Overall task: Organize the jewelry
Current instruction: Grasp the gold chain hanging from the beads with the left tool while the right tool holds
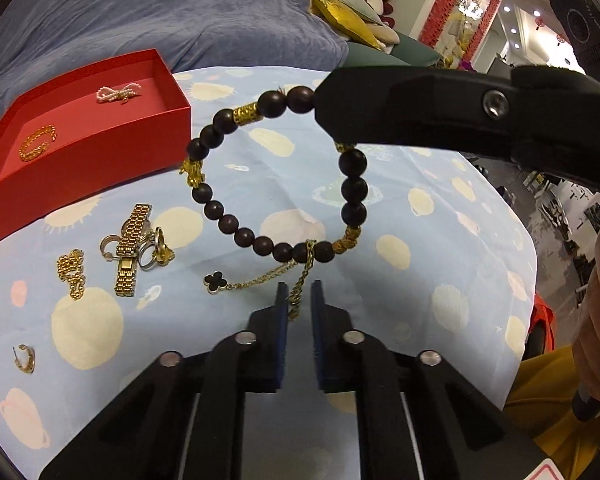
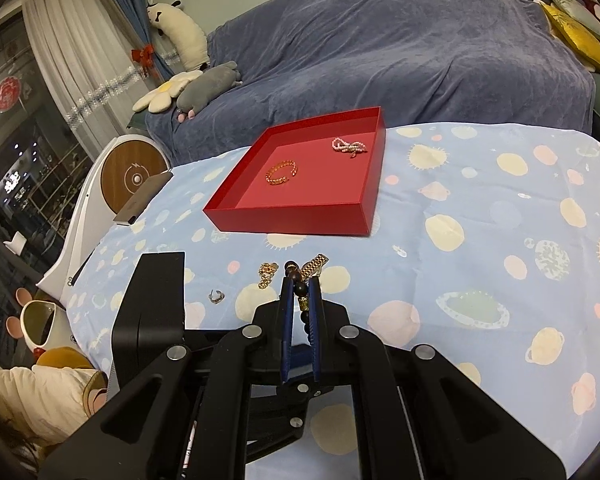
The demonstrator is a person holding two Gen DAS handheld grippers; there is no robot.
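Right gripper (image 2: 300, 300) pinches the beaded bracelet (image 1: 278, 176) aloft mid-frame, left gripper (image 1: 299, 296) nips a gold chain (image 1: 296, 296) snagged on its beads, so pulling toward the red box (image 1: 100, 152), upper left, could drag the clover necklace (image 1: 216, 283) along.

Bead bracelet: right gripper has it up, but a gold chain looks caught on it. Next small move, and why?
Probably hold the thin gold chain with the left gripper while the right gripper eases the bead bracelet upward. The chain hooks over the bracelet's lowest beads, and its clover end lies on the tablecloth. Carrying it to the red box now would likely drag the chain along.
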